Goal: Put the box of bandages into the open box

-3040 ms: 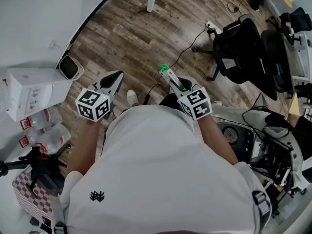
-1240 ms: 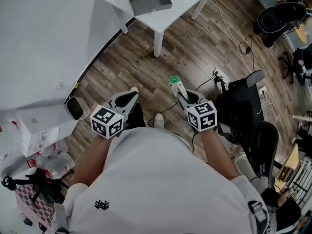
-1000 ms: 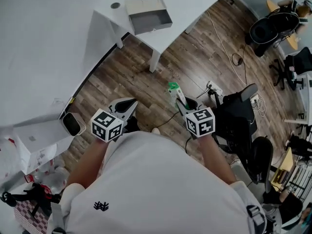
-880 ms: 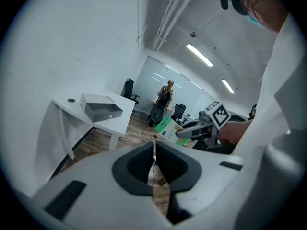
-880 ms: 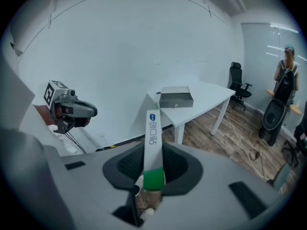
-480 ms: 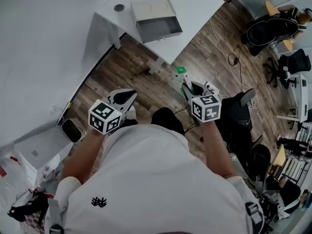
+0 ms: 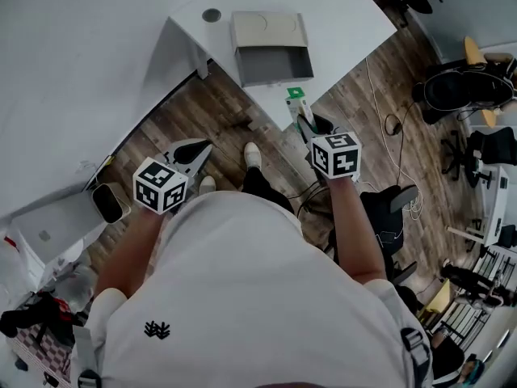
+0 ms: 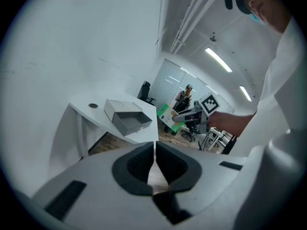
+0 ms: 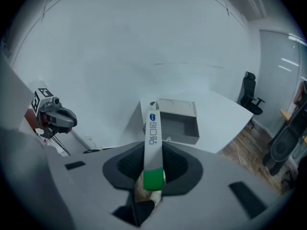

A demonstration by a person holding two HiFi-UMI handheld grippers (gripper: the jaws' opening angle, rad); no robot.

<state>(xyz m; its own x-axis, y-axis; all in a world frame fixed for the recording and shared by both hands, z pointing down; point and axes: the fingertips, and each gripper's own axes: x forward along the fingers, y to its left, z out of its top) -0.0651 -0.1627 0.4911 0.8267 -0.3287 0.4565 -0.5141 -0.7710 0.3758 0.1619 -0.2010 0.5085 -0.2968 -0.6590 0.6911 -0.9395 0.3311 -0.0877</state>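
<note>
My right gripper [image 7: 303, 118] is shut on a slim white and green box of bandages [image 7: 296, 103], which sticks out ahead of the jaws [image 9: 151, 143]. It hangs just in front of the white table's near edge. The open grey box [image 7: 271, 48] lies on that table [image 7: 339, 23], a short way beyond the bandage box; it also shows past the jaws as the grey box [image 9: 177, 121]. My left gripper [image 7: 187, 153] is lower left over the wood floor, shut with nothing in it [image 8: 154, 164]. From there the open box [image 8: 127, 117] and bandage box [image 8: 165, 117] are visible.
The white table has a round cable hole [image 7: 212, 14] near its left corner and a leg [image 8: 82, 133] below. A white wall fills the left. Office chairs [image 7: 464, 95] and cables [image 7: 388, 124] stand on the floor at right. A white box [image 7: 48, 229] sits lower left.
The person has walked toward the table. The open box has come closer, and my right gripper with the bandage box now reaches the table's near edge. The left gripper stays low and shut.
</note>
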